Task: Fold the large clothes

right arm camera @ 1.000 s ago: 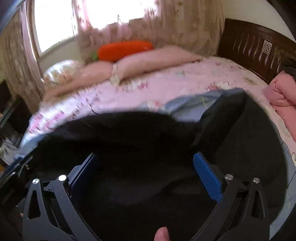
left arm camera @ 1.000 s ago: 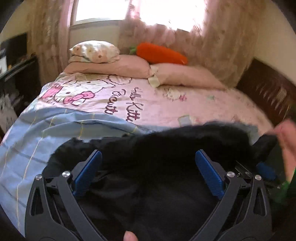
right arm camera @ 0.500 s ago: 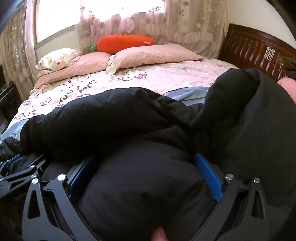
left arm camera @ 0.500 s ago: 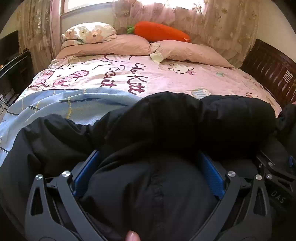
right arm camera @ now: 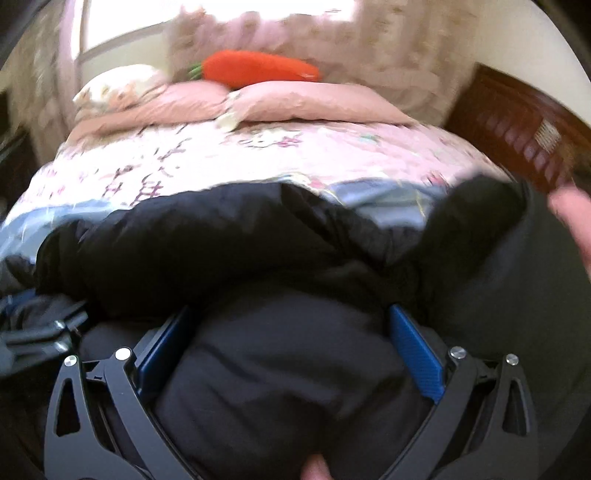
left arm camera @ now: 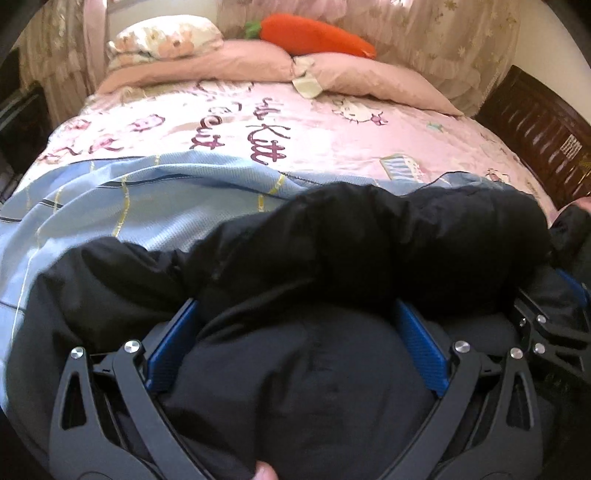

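Note:
A large black padded jacket (left arm camera: 332, 251) lies bunched on the near part of the bed and fills the lower half of both views (right arm camera: 258, 258). My left gripper (left arm camera: 295, 314) has its blue pads (left arm camera: 170, 343) spread wide, with jacket fabric bulging between them. My right gripper (right arm camera: 288, 314) is also spread wide, its blue pads (right arm camera: 417, 350) on either side of a mound of the jacket. The right gripper's body shows at the right edge of the left wrist view (left arm camera: 546, 332). The fingertips are buried in fabric.
The jacket rests on a light blue striped sheet (left arm camera: 129, 192) over a pink Hello Kitty bedspread (left arm camera: 295, 122). Pink pillows (left arm camera: 369, 77) and an orange carrot plush (left arm camera: 314, 35) lie at the far end. A dark wooden headboard (left arm camera: 535, 122) stands at the right.
Both grippers have dropped down and forward with the jacket onto the bed. The jacket now lies lower and flatter, showing more blue sheet. The right wrist view is blurred by motion.

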`<state>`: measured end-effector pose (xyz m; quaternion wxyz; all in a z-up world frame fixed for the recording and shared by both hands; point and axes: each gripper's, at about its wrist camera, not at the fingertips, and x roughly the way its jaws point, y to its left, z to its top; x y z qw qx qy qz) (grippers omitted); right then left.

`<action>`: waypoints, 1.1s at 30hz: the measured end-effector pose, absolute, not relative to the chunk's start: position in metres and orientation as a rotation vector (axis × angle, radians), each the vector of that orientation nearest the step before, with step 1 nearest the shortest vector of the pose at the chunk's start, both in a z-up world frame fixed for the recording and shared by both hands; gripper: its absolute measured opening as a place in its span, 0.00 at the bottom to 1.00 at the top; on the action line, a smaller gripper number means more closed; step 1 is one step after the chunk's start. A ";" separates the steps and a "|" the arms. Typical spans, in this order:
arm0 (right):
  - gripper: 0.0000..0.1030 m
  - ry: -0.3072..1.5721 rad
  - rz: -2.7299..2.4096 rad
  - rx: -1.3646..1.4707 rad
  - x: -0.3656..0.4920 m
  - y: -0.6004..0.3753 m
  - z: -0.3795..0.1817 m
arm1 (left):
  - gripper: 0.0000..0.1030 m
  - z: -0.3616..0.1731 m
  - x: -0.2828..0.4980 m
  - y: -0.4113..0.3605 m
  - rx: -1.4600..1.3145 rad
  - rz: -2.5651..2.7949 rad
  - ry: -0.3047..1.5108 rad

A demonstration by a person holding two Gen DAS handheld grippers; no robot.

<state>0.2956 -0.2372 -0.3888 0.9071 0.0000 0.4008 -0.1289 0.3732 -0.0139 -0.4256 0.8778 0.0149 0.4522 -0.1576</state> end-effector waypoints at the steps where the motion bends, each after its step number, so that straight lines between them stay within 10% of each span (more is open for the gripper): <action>1: 0.99 0.834 -0.258 -0.011 0.298 -0.246 -0.385 | 0.98 -0.424 0.379 -0.007 0.029 -0.334 0.954; 13: 0.99 0.918 -0.600 0.364 0.267 -0.425 -0.413 | 0.98 -0.452 0.392 0.115 -0.354 -0.065 0.993; 23: 0.99 0.602 -0.273 0.210 0.217 -0.279 -0.346 | 0.98 -0.358 0.301 0.018 -0.064 -0.206 0.665; 33: 0.99 0.616 -0.180 0.156 0.223 -0.266 -0.394 | 0.98 -0.408 0.300 0.013 0.015 -0.246 0.722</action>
